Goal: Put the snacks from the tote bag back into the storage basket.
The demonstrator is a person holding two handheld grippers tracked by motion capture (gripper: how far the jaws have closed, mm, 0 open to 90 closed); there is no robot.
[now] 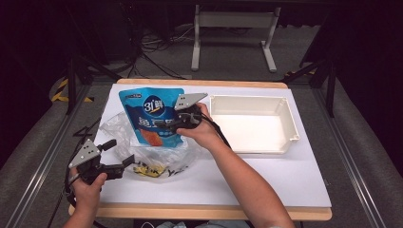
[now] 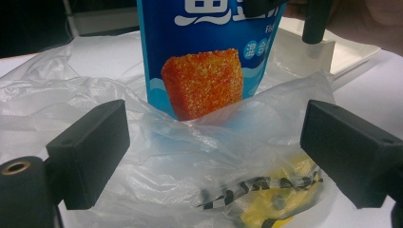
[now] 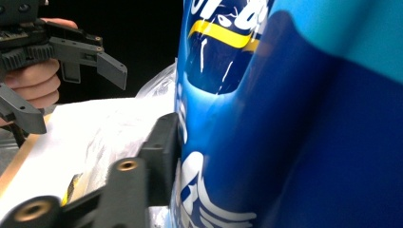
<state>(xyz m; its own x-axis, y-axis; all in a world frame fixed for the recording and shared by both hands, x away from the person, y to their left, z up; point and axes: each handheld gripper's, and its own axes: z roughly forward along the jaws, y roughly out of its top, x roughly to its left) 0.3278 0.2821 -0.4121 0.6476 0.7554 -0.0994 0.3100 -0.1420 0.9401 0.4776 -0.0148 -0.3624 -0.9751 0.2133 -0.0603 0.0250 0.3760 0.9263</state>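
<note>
High view: right gripper [image 1: 177, 122] gripping pouch [image 1: 153, 114]

Black hand-held gripper [image 1: 115, 159], grey plate [image 1: 85, 153]

There is one blue snack pouch [image 1: 153, 115]. There is one clear plastic bag [image 1: 157, 156] with a yellow packet [image 1: 151, 170] inside. There is one white tray [image 1: 254, 124] by the table's right edge. There are two grippers, left [image 1: 119, 153] and right [image 1: 177, 121].
</note>
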